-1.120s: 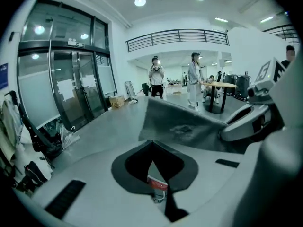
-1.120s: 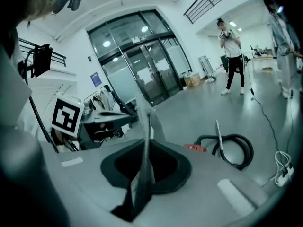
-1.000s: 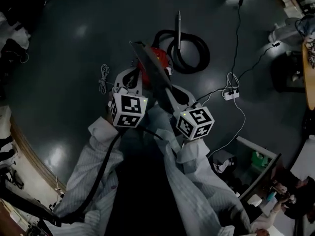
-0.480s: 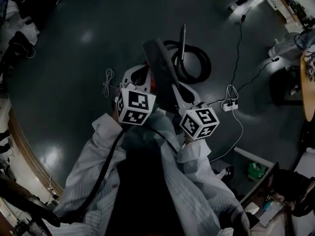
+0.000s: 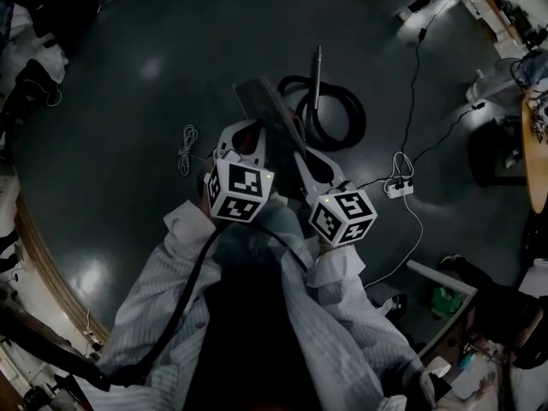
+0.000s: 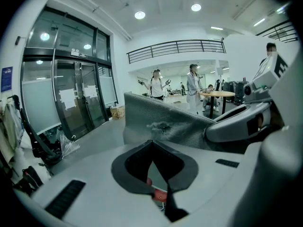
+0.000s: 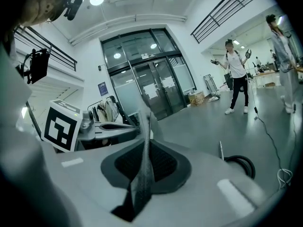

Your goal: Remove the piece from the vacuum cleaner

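A flat grey mesh piece hangs above the floor, and my right gripper is shut on its near edge. In the right gripper view the piece stands edge-on between the pads of that gripper. My left gripper is shut on nothing just left of the piece. Through the closed left gripper a bit of the red vacuum body shows below. The black hose and metal wand lie on the floor beyond. Most of the vacuum body is hidden under the piece.
A white power strip with trailing cords lies to the right, and a coiled cable to the left. People stand further off near glass doors and a round table. Furniture crowds the right edge.
The grey piece has swung over the red vacuum body, which showed a second ago and is now covered. Both grippers have shifted slightly and stay close together.
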The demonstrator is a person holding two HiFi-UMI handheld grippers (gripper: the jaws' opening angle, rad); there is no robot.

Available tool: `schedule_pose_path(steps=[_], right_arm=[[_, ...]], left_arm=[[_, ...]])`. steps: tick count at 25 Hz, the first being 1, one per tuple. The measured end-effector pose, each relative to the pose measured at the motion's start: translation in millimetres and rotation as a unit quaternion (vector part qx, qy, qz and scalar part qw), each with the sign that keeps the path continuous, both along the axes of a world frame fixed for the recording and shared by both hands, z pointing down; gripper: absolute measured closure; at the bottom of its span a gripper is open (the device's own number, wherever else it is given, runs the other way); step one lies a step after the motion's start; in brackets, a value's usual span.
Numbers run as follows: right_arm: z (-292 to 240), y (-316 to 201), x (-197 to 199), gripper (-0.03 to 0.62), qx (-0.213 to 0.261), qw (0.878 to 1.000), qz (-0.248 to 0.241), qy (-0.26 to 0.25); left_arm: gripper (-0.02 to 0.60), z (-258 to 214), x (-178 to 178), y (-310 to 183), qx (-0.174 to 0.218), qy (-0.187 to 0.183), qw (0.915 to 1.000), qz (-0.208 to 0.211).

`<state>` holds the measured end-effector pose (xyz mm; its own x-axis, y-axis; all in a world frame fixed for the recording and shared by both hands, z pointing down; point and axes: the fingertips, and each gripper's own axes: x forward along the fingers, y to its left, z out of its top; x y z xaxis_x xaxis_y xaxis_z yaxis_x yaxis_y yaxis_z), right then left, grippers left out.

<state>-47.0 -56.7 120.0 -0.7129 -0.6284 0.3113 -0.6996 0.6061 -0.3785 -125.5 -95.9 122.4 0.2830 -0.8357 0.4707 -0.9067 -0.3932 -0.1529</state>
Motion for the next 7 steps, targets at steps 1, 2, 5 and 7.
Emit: schedule_pose_path(steps=[1,2,5,7], right_arm=[[2,-5,0,0.566,-0.002,1.0,0.0,0.002],[5,-10,-1,0.566,-0.005,1.0,0.001,0.004],[9,-24,-1,0.566,-0.009,1.0,0.008,0.005],[9,-32,-1,0.566,-0.009,1.0,0.011,0.003]], left_arm=[[0.577,2,-1,-5,-0.002,0.001,1.0,0.0],[0.577,5,-1,-10,-0.005,0.002,1.0,0.0],[0.577,11,-3,-25,-0.009,0.001,1.0,0.004],[0.577,12,-4,-33,-0.008,-0.002,0.9999,0.006]])
